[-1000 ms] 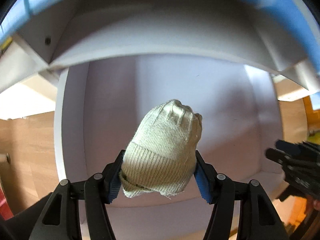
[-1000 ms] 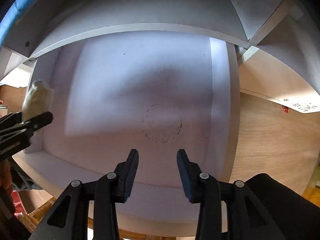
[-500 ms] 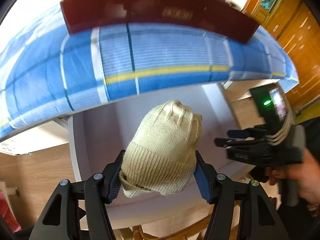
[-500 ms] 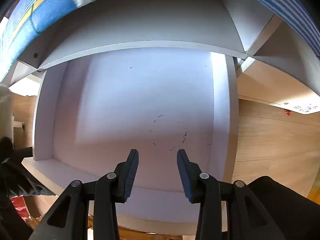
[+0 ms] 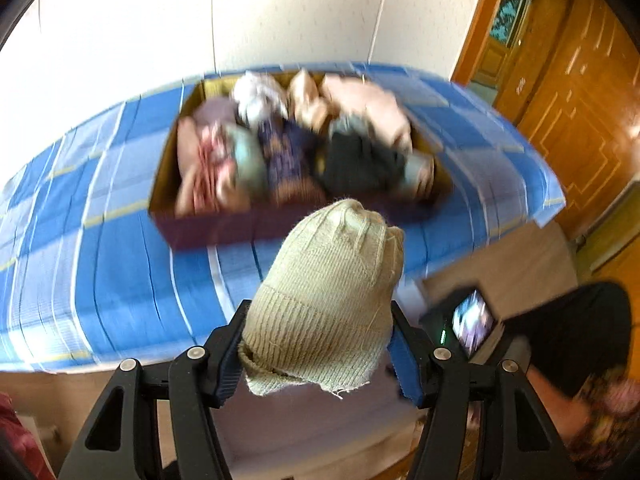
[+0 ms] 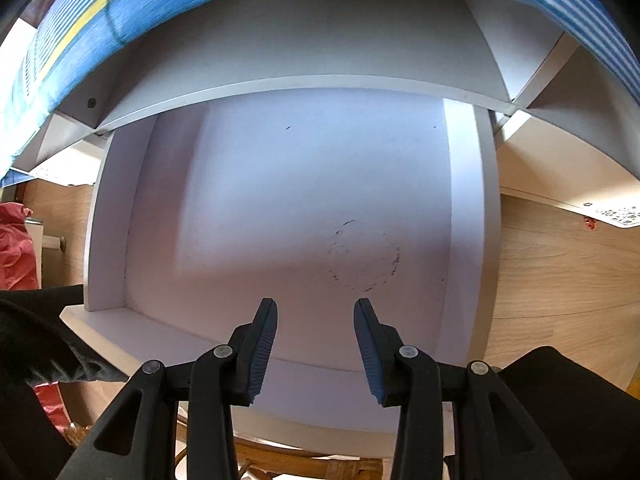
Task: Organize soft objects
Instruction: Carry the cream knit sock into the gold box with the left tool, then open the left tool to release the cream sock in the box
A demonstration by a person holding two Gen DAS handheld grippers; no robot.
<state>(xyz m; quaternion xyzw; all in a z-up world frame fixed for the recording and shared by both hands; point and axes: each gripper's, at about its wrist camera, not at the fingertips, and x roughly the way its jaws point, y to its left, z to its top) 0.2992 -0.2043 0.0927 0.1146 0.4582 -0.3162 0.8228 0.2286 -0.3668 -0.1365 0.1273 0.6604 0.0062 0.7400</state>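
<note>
Presently my left gripper [image 5: 318, 344] has its blue pads pressed against both sides of a cream ribbed knit beanie [image 5: 326, 308] — a firm hold, the hat bunched upright between the jaws. Beyond it lies a blue checked cloth [image 5: 100, 272] bearing a dark red, yellow-lined box [image 5: 208, 234] heaped with folded soft garments [image 5: 288, 148], blurred. My right gripper [image 6: 315, 320] stands partly open with nothing between its jaws — it points into a white drawer [image 6: 466, 216], its floor marked by a faint ring.
</note>
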